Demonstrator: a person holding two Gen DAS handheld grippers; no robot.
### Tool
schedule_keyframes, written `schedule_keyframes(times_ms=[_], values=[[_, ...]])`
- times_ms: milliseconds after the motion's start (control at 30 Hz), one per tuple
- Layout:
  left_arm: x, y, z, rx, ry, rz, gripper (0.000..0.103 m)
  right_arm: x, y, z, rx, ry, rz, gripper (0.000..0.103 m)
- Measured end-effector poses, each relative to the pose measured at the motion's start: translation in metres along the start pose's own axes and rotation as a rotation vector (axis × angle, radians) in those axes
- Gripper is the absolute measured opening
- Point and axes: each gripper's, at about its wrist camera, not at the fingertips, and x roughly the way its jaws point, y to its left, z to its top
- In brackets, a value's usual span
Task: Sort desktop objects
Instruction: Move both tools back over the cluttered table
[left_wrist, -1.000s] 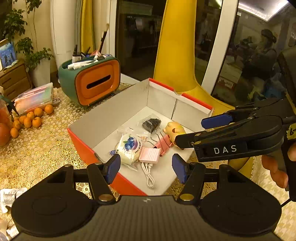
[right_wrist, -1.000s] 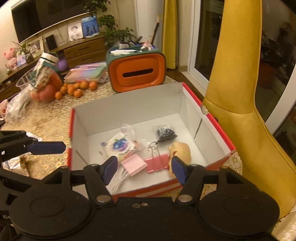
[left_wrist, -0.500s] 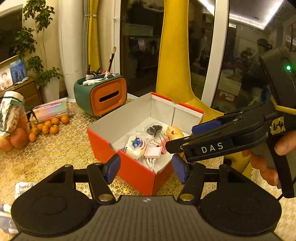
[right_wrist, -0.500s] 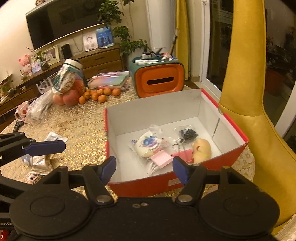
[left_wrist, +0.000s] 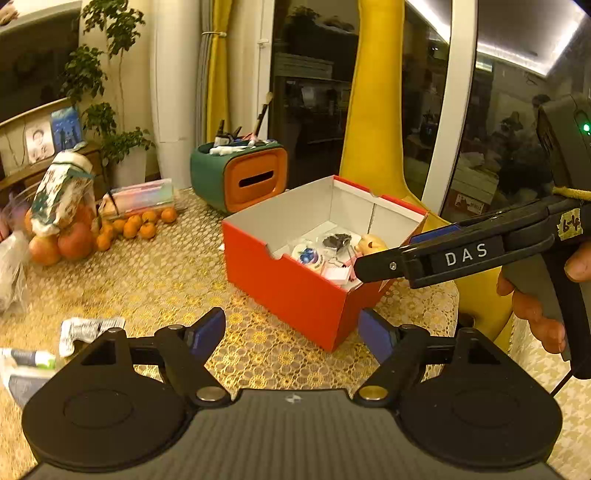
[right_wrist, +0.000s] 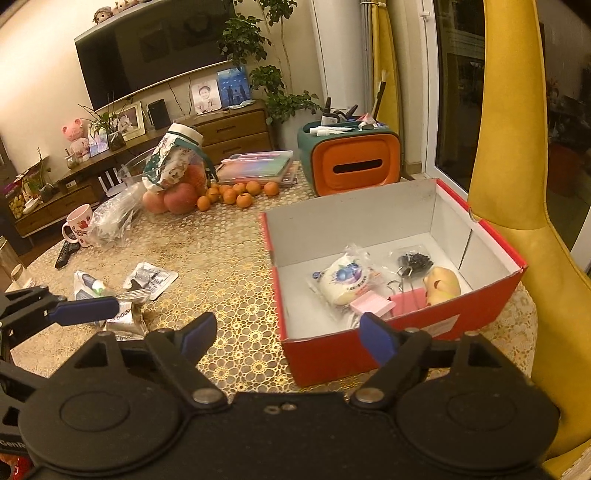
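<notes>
A red cardboard box (left_wrist: 288, 291) (right_wrist: 369, 350) stands open on the gold-patterned table. Inside lie a blueberry snack packet (right_wrist: 341, 280), a pink notepad (right_wrist: 371, 306), a pink binder clip (right_wrist: 410, 299), a bag of small black clips (right_wrist: 415, 260) and a yellow toy (right_wrist: 443, 282). My left gripper (left_wrist: 291, 330) hovers before the box's near corner, jaws opening, nothing between them. My right gripper (right_wrist: 288, 334) hangs just short of the box's front wall, its jaws also opening and empty. Loose foil packets (right_wrist: 149, 277) (left_wrist: 88, 328) and a tube (right_wrist: 88, 286) lie on the table at the left.
A green and orange desk organiser (right_wrist: 354, 166) (left_wrist: 255, 181) stands behind the box. Small oranges (right_wrist: 240, 192), bagged apples (right_wrist: 173, 195), a mug (right_wrist: 79, 225) and a remote (right_wrist: 66, 254) lie at the back left. A yellow chair (right_wrist: 517, 147) rises close to the right of the box.
Both grippers have drawn back from over the box, which now looks smaller and farther off. Both pairs of jaws have spread wider. The box's contents have not moved.
</notes>
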Motion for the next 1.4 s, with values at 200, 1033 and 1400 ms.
schedule_keyframes(times_ms=[200,1033,1400], values=[[-0.016,0.016,-0.017,-0.034,-0.016,0.012,0.091,0.001,0.020,-0.005,-0.008,0.001,0.006,0.089],[-0.042,0.122,-0.096,-0.141,-0.019,0.146,0.103,0.082,0.147,-0.001,-0.108,0.093,0.079,0.094],[-0.021,0.152,-0.118,-0.144,0.023,0.174,0.103,0.131,0.179,0.000,-0.131,0.147,0.113,0.094]])
